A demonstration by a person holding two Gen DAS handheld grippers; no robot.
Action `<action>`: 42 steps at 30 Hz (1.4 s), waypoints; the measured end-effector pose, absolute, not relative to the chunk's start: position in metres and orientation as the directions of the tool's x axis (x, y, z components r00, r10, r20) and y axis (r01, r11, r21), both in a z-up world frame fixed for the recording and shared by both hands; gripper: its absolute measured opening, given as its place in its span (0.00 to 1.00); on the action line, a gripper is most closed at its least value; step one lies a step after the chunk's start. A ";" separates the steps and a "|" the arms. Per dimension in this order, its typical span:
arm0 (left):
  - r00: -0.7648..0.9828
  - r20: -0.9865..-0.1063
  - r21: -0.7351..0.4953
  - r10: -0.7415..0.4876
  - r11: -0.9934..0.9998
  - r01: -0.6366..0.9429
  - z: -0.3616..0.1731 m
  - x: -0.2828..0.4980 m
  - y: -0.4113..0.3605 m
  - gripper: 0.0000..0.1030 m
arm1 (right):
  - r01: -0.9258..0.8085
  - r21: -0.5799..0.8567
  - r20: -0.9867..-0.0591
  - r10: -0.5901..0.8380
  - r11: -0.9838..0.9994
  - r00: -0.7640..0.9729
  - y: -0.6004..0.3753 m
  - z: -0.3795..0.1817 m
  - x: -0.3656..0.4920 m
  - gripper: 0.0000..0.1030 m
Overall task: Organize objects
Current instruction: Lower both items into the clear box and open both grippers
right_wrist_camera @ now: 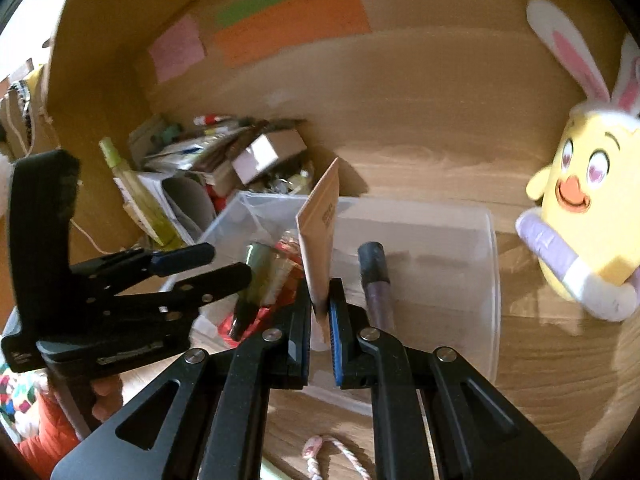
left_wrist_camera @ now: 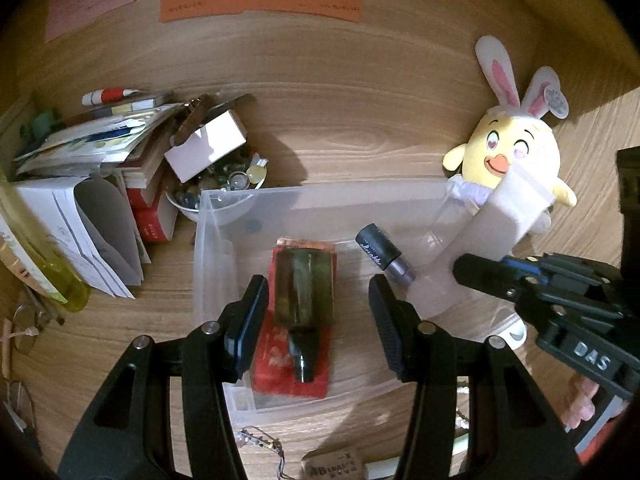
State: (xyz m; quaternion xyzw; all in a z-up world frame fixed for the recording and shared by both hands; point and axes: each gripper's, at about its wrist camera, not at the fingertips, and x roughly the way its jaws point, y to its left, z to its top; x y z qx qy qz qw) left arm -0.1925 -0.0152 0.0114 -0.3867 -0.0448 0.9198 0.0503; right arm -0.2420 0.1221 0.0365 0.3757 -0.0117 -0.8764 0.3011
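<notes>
At the far left a heap of papers and books point(left_wrist_camera: 80, 160) is seen against the wooden wall, with a small white box point(left_wrist_camera: 206, 146) resting above a bowl of trinkets point(left_wrist_camera: 188, 200); just beside these a clear plastic bin point(left_wrist_camera: 224, 216) is set on the wooden desk point(left_wrist_camera: 320, 140). Within the bin a dark green bottle point(left_wrist_camera: 304, 288) is laid on a red packet point(left_wrist_camera: 280, 356); the left gripper point(left_wrist_camera: 318, 320) is held over it with its jaws spread wide and nothing between them. To the right a dark tube point(left_wrist_camera: 384, 254) is laid in the bin; the right gripper point(right_wrist_camera: 320, 312) is closed upon a tan card point(right_wrist_camera: 320, 232), held upright over the bin. A yellow chick plush point(left_wrist_camera: 516, 156) is propped at the far right.
</notes>
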 end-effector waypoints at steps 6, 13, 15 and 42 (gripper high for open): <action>-0.694 -0.709 -0.116 0.127 -0.991 -0.063 0.013 -0.191 -0.014 0.52 | 0.456 0.247 -0.696 -0.484 -0.855 -0.531 0.127 0.020 -0.259 0.08; -0.719 -0.686 -0.094 0.112 -0.993 -0.065 0.022 -0.181 -0.012 0.61 | 0.440 0.173 -0.737 -0.412 -0.881 -0.536 0.119 0.011 -0.263 0.47; -0.727 -0.678 -0.096 0.111 -0.993 -0.062 0.026 -0.177 -0.013 0.64 | 0.428 0.132 -0.731 -0.379 -0.894 -0.567 0.117 0.013 -0.259 0.59; -0.777 -0.629 -0.053 0.028 -0.999 0.007 0.050 -0.093 -0.014 0.95 | 0.397 0.013 -0.619 -0.319 -0.918 -0.718 0.163 0.057 -0.153 0.83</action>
